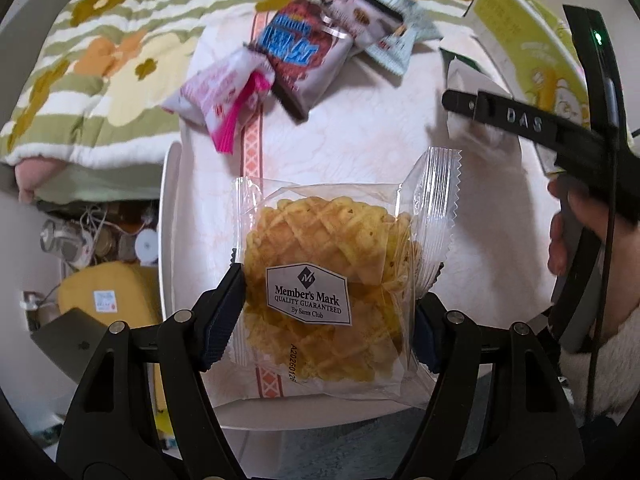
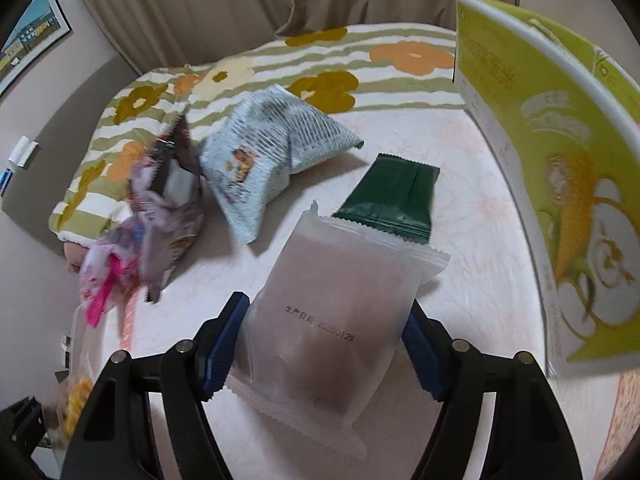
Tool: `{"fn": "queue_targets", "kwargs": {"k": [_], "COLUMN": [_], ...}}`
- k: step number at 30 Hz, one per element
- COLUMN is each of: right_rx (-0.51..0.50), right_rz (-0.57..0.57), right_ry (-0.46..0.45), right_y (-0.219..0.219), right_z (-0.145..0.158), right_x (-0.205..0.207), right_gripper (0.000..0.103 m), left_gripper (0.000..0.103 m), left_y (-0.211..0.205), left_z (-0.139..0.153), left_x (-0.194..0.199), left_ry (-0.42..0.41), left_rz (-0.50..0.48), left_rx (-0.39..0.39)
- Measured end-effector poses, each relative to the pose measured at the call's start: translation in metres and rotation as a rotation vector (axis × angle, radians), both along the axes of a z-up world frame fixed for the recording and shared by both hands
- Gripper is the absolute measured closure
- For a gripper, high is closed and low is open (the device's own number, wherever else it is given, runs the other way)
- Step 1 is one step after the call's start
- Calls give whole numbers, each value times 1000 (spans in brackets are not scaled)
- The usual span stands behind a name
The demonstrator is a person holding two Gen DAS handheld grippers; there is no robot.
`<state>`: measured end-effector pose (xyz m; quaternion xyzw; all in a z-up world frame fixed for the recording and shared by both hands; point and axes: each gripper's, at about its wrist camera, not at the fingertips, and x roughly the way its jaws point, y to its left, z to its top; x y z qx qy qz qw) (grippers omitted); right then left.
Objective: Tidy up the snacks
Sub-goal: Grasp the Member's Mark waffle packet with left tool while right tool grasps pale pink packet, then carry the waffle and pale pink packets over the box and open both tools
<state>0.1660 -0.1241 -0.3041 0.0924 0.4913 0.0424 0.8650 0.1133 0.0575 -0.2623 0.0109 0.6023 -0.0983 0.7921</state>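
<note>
Currently left tool (image 1: 328, 304) clamps clear waffle-cookie packet (image 1: 320, 280) between pads, above counter (image 1: 360, 140). Right tool (image 2: 324, 344) grips frosted snack pouch (image 2: 332, 320); dark green packet (image 2: 392, 196) just beyond.

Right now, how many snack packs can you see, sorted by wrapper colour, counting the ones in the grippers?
Clear, waffle cookie pack, in left gripper: 1
Frosted white pack, in right gripper: 1
Dark green pack: 1
Pale blue-grey bag: 1
Purple-brown packs: 2
White and pink pack: 1
Total: 7
</note>
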Motion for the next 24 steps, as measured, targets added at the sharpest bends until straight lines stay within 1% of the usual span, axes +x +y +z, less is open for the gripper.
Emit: {"fn": "queue_targets", "kwargs": {"k": [3,7,13,16,19,24], "right_rx": [5,13,27,33,57,65], "right_rz": [0,-8,-20,-22,-26,-39], "right_ry": [-18,-54,-96,-118,-142,-183], "right_y": [-1,-4,-19,-34,-57,-105], "right_z": [11,33,76,98,117,140], "right_x": [-9,-24,-42,-44,-46,-45], "right_gripper": [33,33,33,33,33,33], "left_gripper": [33,33,33,33,33,33], "left_y": [1,0,-8,-22,-42,-92], "left_z": [10,27,67,90,112,147], "left_x": [0,4,20,31,43,68], "left_ry": [-30,-79,-174,-228,-277,-347], "left_rz": [-14,-35,-74,-101,-131,-152], "left_rx": [-14,-31,-63,-69,-76,-113]}}
